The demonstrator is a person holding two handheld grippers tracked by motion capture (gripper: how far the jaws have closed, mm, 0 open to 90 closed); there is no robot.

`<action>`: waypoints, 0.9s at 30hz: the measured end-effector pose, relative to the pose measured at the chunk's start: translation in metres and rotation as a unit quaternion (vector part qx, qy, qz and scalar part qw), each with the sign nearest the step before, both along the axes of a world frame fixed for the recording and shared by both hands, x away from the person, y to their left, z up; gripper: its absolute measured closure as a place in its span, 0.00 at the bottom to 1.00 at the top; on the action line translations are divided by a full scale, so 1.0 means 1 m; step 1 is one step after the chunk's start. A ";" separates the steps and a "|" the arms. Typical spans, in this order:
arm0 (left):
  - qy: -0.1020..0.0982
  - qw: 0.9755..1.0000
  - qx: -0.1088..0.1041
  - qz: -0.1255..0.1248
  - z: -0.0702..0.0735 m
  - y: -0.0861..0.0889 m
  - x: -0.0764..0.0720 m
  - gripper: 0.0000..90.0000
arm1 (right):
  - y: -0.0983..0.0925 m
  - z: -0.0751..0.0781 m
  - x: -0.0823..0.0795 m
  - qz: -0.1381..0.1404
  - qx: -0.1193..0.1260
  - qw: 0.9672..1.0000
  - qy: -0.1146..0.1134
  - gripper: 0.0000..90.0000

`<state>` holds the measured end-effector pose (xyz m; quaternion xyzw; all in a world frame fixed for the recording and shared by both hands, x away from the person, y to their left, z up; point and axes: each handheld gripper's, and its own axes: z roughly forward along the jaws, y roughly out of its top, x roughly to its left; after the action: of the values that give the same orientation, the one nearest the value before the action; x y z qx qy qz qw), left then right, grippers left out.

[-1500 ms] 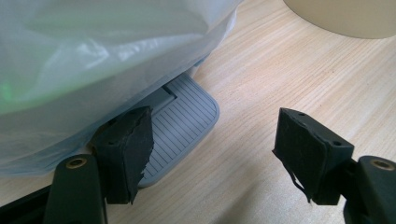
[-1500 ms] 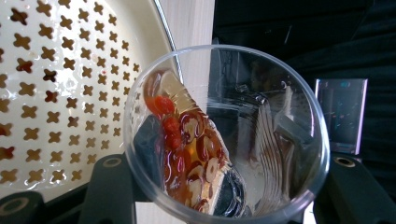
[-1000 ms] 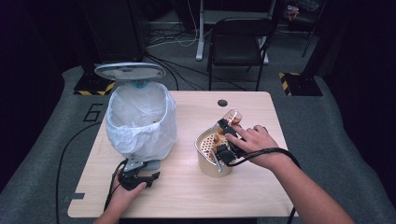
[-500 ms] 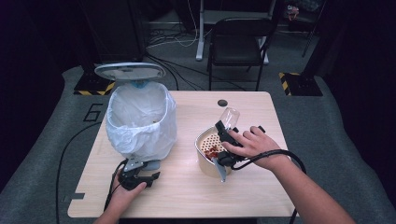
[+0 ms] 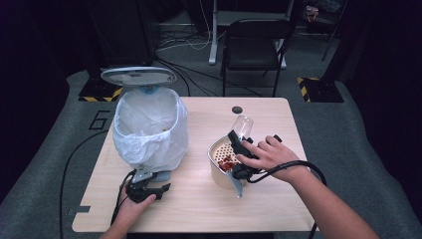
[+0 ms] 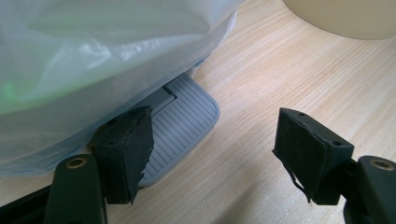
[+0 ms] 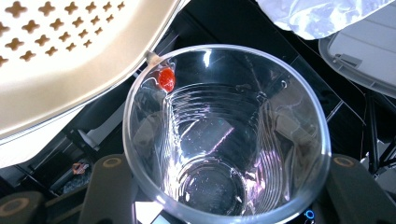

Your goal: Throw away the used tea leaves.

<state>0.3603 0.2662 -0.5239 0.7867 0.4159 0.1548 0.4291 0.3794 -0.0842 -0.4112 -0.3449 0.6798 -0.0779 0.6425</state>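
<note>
My right gripper [image 5: 239, 149] is shut on a clear plastic cup [image 5: 243, 124], which is tipped on its side above a beige perforated strainer bowl [image 5: 217, 149]. Small red pieces [image 5: 227, 162] lie in the strainer. In the right gripper view the cup [image 7: 224, 135] is nearly empty, with one red bit [image 7: 166, 79] stuck near its rim beside the strainer [image 7: 70, 46]. My left gripper [image 5: 158, 190] rests open on the table at the foot of a pedal bin [image 5: 149, 127]. Its left jaw sits over the grey pedal [image 6: 180, 121], under the white bag [image 6: 93, 56].
The bin's lid [image 5: 138, 76] stands open behind the bag. A small dark disc [image 5: 237, 109] is set in the wooden table [image 5: 199, 209] near its far edge. A black folding chair [image 5: 254, 45] stands beyond the table. The strainer's side [image 6: 345, 18] shows ahead of the left gripper.
The cup held orange-red contents a second ago; now it is clear and red pieces lie in the strainer. The right hand has shifted slightly. The left gripper has not moved.
</note>
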 end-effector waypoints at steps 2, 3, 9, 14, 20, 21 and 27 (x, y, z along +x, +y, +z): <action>0.000 1.000 0.000 0.000 0.000 0.000 0.000 0.31 | 0.000 0.000 0.000 0.001 0.001 1.000 0.003 0.49; 0.000 1.000 -0.001 0.000 0.000 0.000 0.000 0.31 | 0.002 0.003 0.001 0.015 -0.013 1.000 0.001 0.49; 0.000 1.000 -0.001 0.000 0.000 0.000 0.000 0.31 | 0.002 0.000 -0.001 0.003 0.017 1.000 0.004 0.48; 0.000 1.000 -0.001 0.000 0.000 0.000 0.000 0.31 | 0.005 0.009 0.002 0.014 -0.022 0.999 0.026 0.48; 0.000 1.000 0.000 0.000 0.000 0.000 0.000 0.31 | 0.004 0.023 0.006 0.009 -0.023 0.998 0.055 0.48; 0.000 1.000 0.000 -0.001 0.000 0.000 0.000 0.31 | 0.004 0.026 0.007 0.013 -0.016 0.998 0.066 0.48; -0.001 1.000 0.001 -0.001 0.000 0.000 0.000 0.31 | -0.001 0.039 0.010 0.007 0.139 0.977 0.160 0.48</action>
<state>0.3602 0.2661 -0.5240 0.7873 0.4150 0.1554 0.4287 0.3896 -0.0857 -0.3719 -0.2654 0.7752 0.0777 0.5679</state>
